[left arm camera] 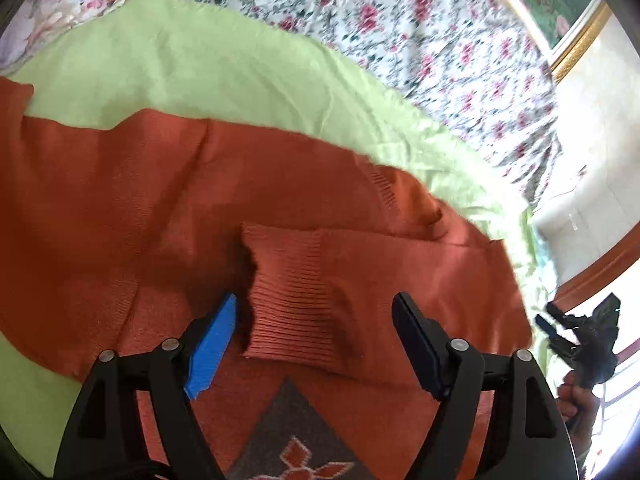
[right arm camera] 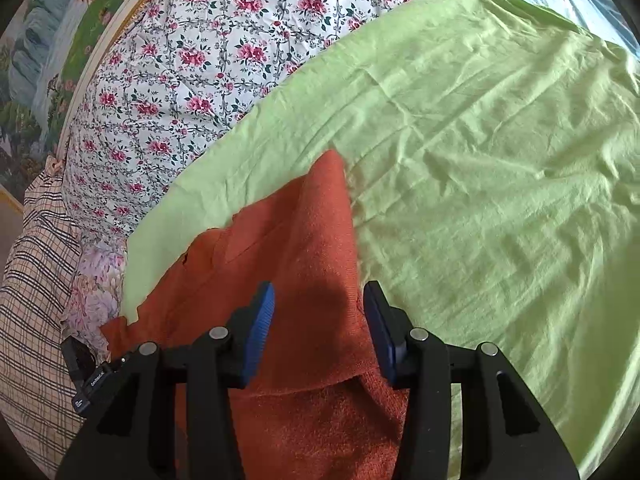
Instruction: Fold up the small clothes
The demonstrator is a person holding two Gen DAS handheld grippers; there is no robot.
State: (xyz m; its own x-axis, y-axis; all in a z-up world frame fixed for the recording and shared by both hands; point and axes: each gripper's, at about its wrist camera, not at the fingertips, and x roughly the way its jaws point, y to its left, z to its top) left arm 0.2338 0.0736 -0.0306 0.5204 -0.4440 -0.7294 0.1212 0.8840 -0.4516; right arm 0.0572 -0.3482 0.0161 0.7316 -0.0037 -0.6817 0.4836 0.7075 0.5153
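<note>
Bed (right arm camera: 168, 92): floral cover, under everything.
Sheet (right arm camera: 480, 160): green, creased, spread over the bed as the folding surface.
Sweater (left arm camera: 160, 200): rust-orange knit, lying mostly flat on the sheet; a grey patterned patch shows near the left camera.
Sleeve (left arm camera: 380, 280): already laid across the body of the sweater, ending at the cuff.
Cuff (left arm camera: 292, 300): ribbed, sitting between the left fingers, slightly raised at its open end.
Left gripper (left arm camera: 316, 328): spread wide, straddling the cuff, not pinching it.
Right gripper (right arm camera: 320, 320): spread, over a folded edge of the sweater near the sheet, holding nothing.
Step, as I judge it: tidying the sleeve before the next fold.
Doing it well: close on the cuff's edge only, not on the layer beneath; keep the sleeve straight along the body; use the right gripper to pin or lift the side edge evenly so the knit does not bunch.
</note>
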